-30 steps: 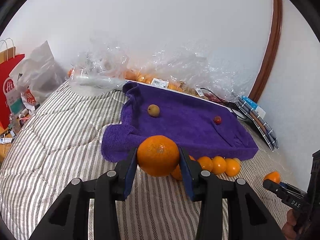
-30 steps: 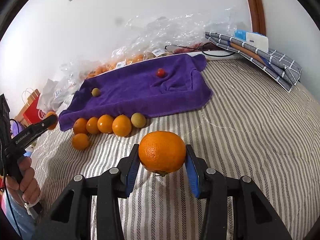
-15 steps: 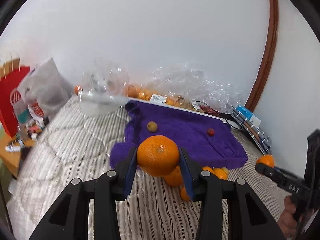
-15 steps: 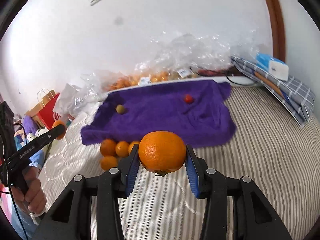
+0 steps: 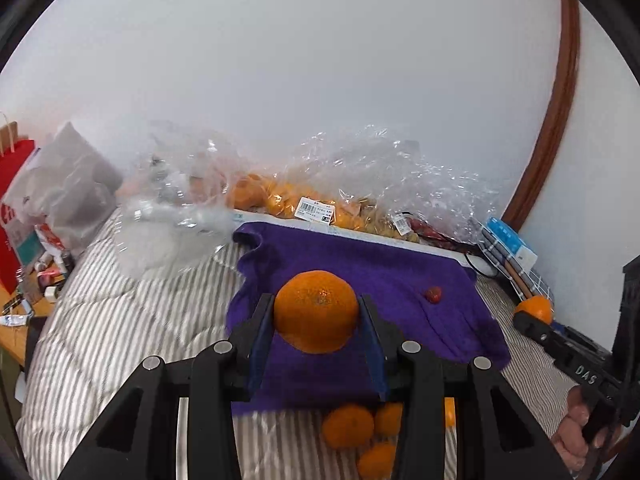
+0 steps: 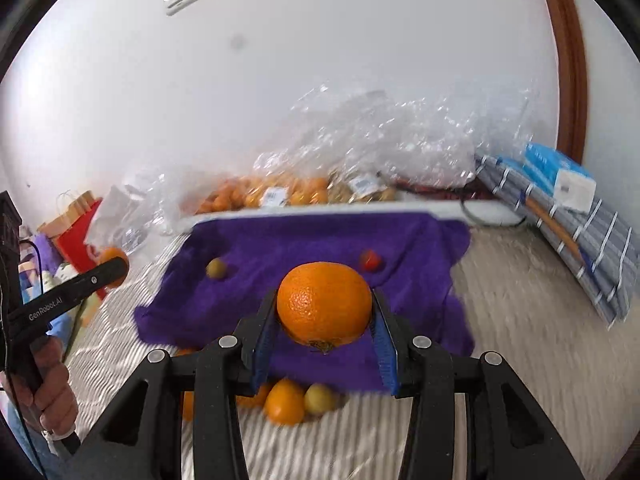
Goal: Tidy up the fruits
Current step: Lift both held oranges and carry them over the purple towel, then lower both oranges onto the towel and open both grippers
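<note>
At far left a red bag (image 5: 12, 200) and a white bag (image 5: 64, 184) stand beside the bed (image 5: 120, 320). The left gripper (image 5: 316, 316) has its jaws clenched on an orange (image 5: 316, 311), held above the near edge of a purple towel (image 5: 360, 264). On the towel lie a green fruit (image 6: 216, 268) to the left and a small red one (image 6: 370, 260), perhaps a tomato, to the right. Loose oranges (image 5: 348, 426) sit on the bed just below the towel's edge. Behind the towel, clear bags (image 5: 380, 176) hold more fruit against the wall. The right gripper (image 6: 324, 312) likewise grasps a second orange (image 6: 324, 310) over the towel. Folded cloth (image 6: 576, 248) lies at far right.
</note>
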`<action>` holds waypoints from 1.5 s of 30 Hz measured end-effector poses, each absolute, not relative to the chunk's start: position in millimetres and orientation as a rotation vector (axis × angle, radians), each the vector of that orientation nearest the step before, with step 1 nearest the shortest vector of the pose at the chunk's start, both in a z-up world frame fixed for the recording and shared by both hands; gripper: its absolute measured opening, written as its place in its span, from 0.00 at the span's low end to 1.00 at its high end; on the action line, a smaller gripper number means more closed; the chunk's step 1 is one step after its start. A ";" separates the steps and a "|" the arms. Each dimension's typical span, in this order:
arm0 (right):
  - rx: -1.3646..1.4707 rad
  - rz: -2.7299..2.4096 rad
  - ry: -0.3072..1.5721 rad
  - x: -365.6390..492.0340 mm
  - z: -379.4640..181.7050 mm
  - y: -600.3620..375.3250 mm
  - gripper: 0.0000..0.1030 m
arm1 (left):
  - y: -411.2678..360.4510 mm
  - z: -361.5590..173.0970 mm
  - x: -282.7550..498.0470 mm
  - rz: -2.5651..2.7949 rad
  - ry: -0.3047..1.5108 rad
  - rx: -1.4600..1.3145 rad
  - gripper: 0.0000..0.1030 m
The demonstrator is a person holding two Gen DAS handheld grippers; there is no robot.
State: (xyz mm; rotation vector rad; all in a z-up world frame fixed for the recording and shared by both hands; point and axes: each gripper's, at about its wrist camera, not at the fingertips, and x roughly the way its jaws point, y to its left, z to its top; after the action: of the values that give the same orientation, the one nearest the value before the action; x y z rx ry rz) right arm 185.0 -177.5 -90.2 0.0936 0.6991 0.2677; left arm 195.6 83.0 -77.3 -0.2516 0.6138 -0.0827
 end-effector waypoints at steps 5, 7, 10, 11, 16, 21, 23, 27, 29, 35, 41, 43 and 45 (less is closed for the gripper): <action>0.096 0.224 0.691 219.6 -93.9 -188.3 0.42 | 78.7 -94.4 235.1 -0.084 0.638 -0.262 0.38; 0.106 0.207 0.702 232.4 -105.3 -192.4 0.42 | 78.7 -106.4 241.2 -0.076 0.655 -0.263 0.38; 0.127 0.211 0.730 242.3 -127.7 -197.7 0.42 | 77.8 -122.2 247.4 -0.062 0.698 -0.230 0.38; 0.121 0.205 0.768 247.4 -135.4 -197.7 0.42 | 77.7 -125.4 249.6 -0.062 0.709 -0.230 0.38; 0.118 0.209 0.807 256.0 -151.2 -195.5 0.42 | 77.3 -137.2 257.3 -0.092 0.743 -0.264 0.38; 0.109 0.206 0.840 260.8 -164.2 -192.5 0.42 | 72.1 -148.2 262.8 -0.083 0.771 -0.246 0.38; 0.107 0.204 0.853 263.3 -167.7 -191.6 0.43 | 70.9 -150.9 265.1 -0.083 0.782 -0.248 0.38; 0.107 0.198 0.858 263.8 -167.9 -192.9 0.44 | 70.1 -153.5 265.3 -0.070 0.785 -0.235 0.38; 0.104 0.190 0.842 261.7 -165.5 -193.7 0.49 | 70.2 -154.5 265.6 -0.063 0.784 -0.230 0.38; 0.120 0.180 0.827 255.9 -160.4 -198.5 0.55 | 71.3 -154.4 266.3 -0.061 0.783 -0.230 0.39; 0.086 0.153 0.776 242.4 -150.5 -197.4 0.55 | 71.4 -145.7 260.3 -0.072 0.734 -0.234 0.49; 0.087 0.147 0.763 237.2 -146.8 -196.6 0.55 | 71.8 -142.6 257.6 -0.071 0.717 -0.231 0.49; 0.090 0.147 0.758 228.4 -141.7 -195.0 0.55 | 72.1 -140.1 255.3 -0.070 0.702 -0.227 0.49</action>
State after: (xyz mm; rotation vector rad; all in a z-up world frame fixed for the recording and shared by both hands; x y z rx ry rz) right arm 228.4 -195.0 -141.7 0.0898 0.7576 0.1471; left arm 255.3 72.1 -140.1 -0.2267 0.7017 -0.0696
